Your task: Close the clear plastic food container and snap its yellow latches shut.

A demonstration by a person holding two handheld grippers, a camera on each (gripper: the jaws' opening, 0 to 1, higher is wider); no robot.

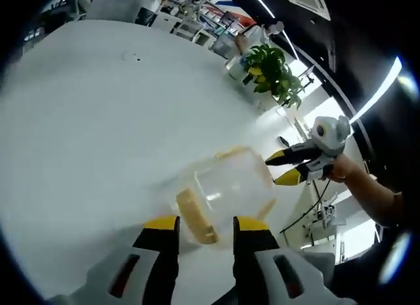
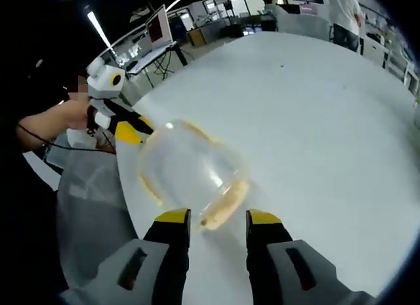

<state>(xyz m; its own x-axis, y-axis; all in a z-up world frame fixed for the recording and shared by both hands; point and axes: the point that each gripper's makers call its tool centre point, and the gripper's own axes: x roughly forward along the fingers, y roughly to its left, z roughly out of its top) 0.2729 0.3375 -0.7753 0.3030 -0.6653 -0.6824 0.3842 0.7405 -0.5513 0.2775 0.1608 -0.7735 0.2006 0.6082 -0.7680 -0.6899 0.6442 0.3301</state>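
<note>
While the clear container (image 1: 226,193) sat near the white table's (image 1: 85,121) edge, both grippers flanked it from opposite sides, probably lining up on its yellow latches (image 2: 223,210). Left gripper (image 1: 207,227) jaws were parted, empty; right gripper (image 2: 218,220) likewise, nothing held. A potted plant (image 1: 274,74) and office desks (image 2: 154,52) stood beyond.
</note>
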